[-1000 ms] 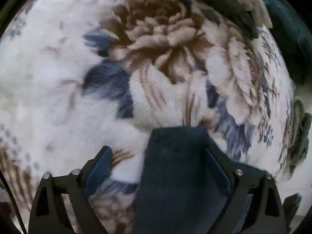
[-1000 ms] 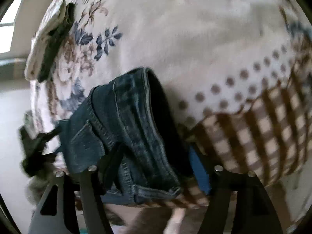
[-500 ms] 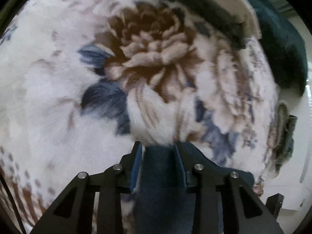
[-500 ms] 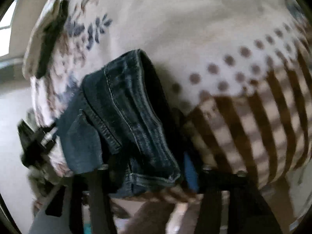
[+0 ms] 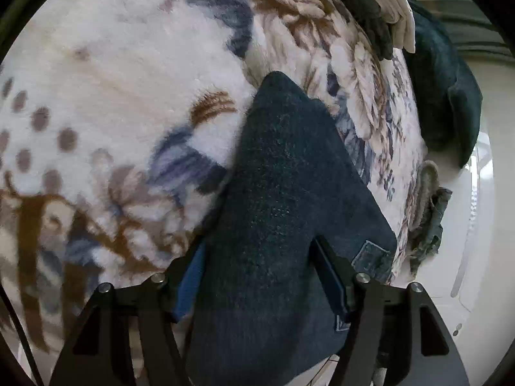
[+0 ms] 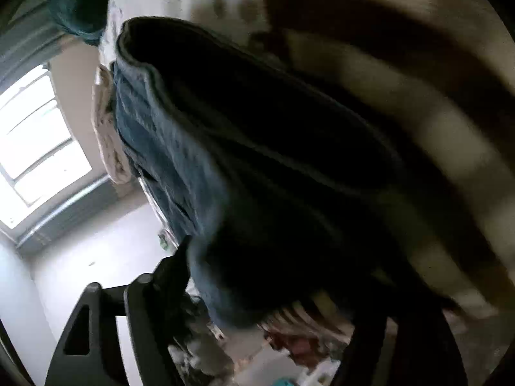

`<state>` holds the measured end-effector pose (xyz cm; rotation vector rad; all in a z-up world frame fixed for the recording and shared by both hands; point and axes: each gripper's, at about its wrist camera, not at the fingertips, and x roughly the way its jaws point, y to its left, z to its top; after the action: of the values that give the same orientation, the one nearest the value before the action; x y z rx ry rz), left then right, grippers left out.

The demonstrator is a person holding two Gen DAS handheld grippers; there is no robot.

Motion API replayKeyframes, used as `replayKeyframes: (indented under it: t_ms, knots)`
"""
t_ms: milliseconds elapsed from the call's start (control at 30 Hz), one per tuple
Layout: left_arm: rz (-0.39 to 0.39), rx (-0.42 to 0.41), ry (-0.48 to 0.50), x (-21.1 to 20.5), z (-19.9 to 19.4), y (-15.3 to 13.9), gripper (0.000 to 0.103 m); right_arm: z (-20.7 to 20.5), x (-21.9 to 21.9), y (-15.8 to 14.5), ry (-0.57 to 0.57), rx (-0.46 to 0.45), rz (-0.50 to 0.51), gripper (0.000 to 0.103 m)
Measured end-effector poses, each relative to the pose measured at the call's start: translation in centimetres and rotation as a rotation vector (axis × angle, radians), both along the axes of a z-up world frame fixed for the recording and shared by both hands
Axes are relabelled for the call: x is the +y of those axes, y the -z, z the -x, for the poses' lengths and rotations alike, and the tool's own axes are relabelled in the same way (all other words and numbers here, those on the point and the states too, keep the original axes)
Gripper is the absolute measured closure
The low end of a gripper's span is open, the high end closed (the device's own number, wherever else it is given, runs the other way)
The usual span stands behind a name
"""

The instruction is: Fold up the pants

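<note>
1. The left gripper (image 5: 260,292) is seen with its black fingers spread and its jaws opening; the dark blue denim pants (image 5: 283,212) run between them, filling the gap from the blue pad (image 5: 190,284) on one side to the finger on the other.
2. Whether the pads are pressed on the denim here cannot be told for certain, but the cloth is bunched tight between them and looks grasped.
3. From that gripper the pants are laid forward as a tapering fold across the fluffy white blanket with brown and blue flowers (image 5: 128,74), the tip resting on the pile.
4. The right gripper (image 6: 273,315) is shown in a blurred, dark view, jaws opening; one black finger (image 6: 151,315) is visible at the left, the other is lost in shadow at the right.
5. A thick folded bundle of the same pants (image 6: 257,160) is wedged between those fingers; whether it is clamped cannot be made out.
6. Under the bundle, the brown-and-cream checked border of the blanket (image 6: 418,122) is seen.
7. At the far edge, folded cream cloths (image 5: 397,6) and a dark green fabric heap (image 5: 444,96) are noted.
8. A bright window (image 6: 38,148) and pale floor (image 6: 96,251) are seen beyond the bed.
</note>
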<state>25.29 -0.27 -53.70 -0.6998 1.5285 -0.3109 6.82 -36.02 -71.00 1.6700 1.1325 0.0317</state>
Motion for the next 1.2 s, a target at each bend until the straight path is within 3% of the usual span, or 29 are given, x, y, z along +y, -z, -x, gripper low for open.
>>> replayKeyframes:
  t_ms: [100,167,300,367,467,533,667,933,1033,1200]
  knots:
    - [0.007,0.005,0.015,-0.3,-0.4,0.3,0.034,-1.2,0.6,-0.8,0.040,-0.051,0.011,0.020]
    - [0.009,0.004,0.038,-0.6,-0.7,0.6,0.028,-1.4,0.9,-1.0,0.040,-0.064,0.021,0.020]
    - [-0.017,-0.025,0.094,-1.7,-0.8,0.9,0.024,-3.0,2.1,0.7,0.031,-0.029,0.044,0.020]
    - [-0.048,-0.078,0.123,-2.5,-0.8,-0.1,0.038,-3.7,2.4,0.0,0.043,-0.012,0.080,0.022]
    - [-0.103,-0.142,0.147,-3.1,-0.3,-1.9,0.063,-4.3,3.4,-2.0,0.039,-0.002,0.158,0.044]
    - [-0.110,-0.147,0.148,-3.1,0.2,-2.7,0.071,-4.2,3.7,-3.0,0.046,-0.002,0.172,0.055]
    - [-0.118,-0.136,0.178,-3.2,1.6,-5.5,0.076,-4.5,4.8,-6.4,0.011,-0.021,0.232,0.060]
    - [-0.149,-0.112,0.235,-3.1,3.8,-12.5,0.076,-2.6,3.6,-14.2,-0.082,-0.047,0.234,0.062]
    - [-0.140,-0.144,0.232,-2.8,2.2,-15.5,0.076,-3.5,2.1,-17.7,-0.088,-0.080,0.239,0.062]
    - [-0.123,-0.204,0.221,-2.3,-4.1,-19.3,0.077,-9.4,1.7,-22.6,-0.074,-0.143,0.263,0.062]
